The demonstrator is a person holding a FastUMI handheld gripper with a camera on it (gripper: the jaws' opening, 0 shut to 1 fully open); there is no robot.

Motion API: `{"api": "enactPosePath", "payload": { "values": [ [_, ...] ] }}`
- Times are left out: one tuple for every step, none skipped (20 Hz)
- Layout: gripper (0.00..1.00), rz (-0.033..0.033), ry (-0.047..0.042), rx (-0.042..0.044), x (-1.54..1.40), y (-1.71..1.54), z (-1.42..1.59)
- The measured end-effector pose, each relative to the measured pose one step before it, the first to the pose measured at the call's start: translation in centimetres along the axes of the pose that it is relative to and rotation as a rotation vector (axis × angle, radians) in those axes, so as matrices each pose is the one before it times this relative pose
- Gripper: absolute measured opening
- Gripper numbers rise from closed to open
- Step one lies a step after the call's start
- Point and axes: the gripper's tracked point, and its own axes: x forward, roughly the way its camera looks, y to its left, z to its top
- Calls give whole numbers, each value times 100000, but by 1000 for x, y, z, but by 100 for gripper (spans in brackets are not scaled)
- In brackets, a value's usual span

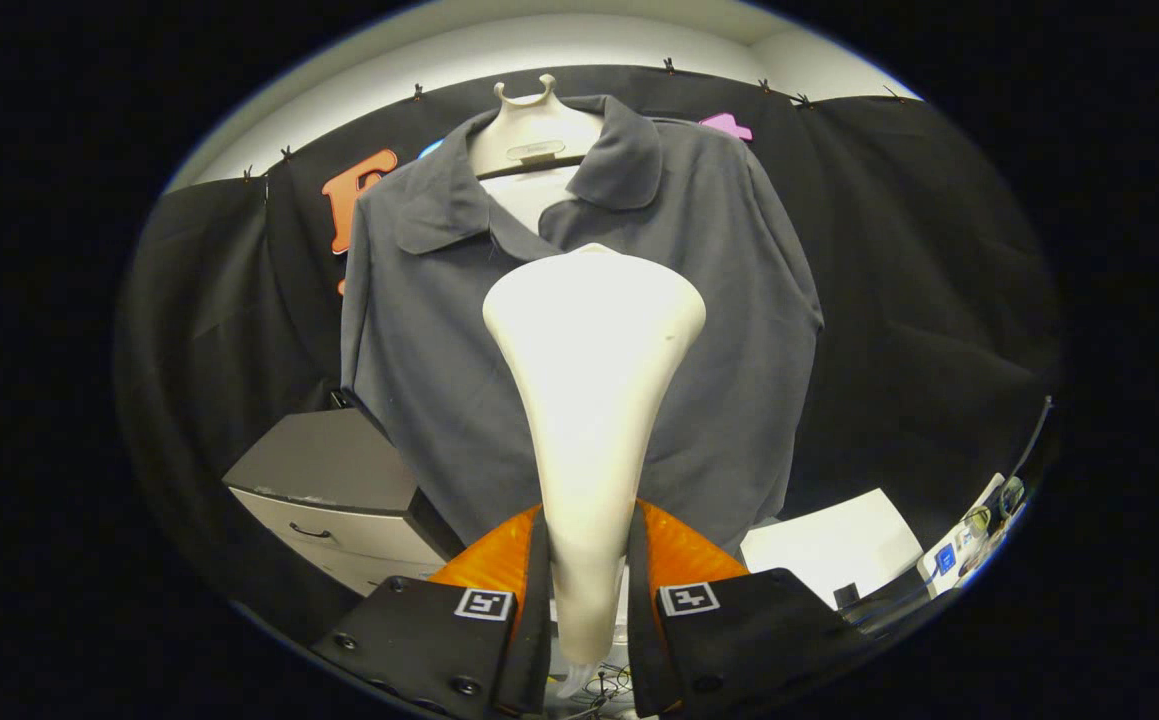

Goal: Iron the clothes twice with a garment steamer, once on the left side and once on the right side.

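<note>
Tool (pixel 587 600) clenched on white steamer (pixel 591 380), head near grey shirt (pixel 739 300), cabinet (pixel 334 480) beside hem.

Open air lies between the steamer (pixel 591 400) and the shirt (pixel 739 330) — a drawer cabinet (pixel 334 490) crowds the lower left.

Cam rides gripper (pixel 587 590), faces fwd, close to shirt (pixel 739 330)

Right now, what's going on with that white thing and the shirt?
A hand-held pair of tongs is clamped on a white garment steamer, gripping its narrow handle between both orange fingers. The steamer's wide head is raised in front of a grey polo shirt hanging on a hanger, roughly mid-chest. Whether the head touches the cloth can't be told.
</note>
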Motion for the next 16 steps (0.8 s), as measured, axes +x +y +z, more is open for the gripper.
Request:
{"api": "enactPosePath", "payload": {
  "values": [
    [39, 416, -1141, -347, 32, -303, 843],
    [39, 408, -804, -366, -45, -428, 867],
    [40, 334, -623, -203, 137, -185, 654],
    [40, 356, -522, 53, 157, -257, 647],
    [39, 256, -484, -349, 254, -278, 605],
    [39, 32, -523, -424, 214, -277, 602],
    [40, 8, -823, -248, 238, -233, 567],
    [40, 41, -721, -255, 165, -249, 507],
    [40, 184, -407, -472, 151, -269, 334],
    [39, 220, -345, -94, 187, -214, 334],
    [39, 300, -110, -149, 183, -164, 207],
    [40, 323, -116, 60, 252, -149, 159],
    [40, 102, -94, 156, 345, -191, 125],
    [40, -67, 86, 34, 394, -209, 67],
    [39, -175, 231, 168, 365, -334, 42],
    [39, -213, 168, 15, 451, -303, 67]
  ]
}}
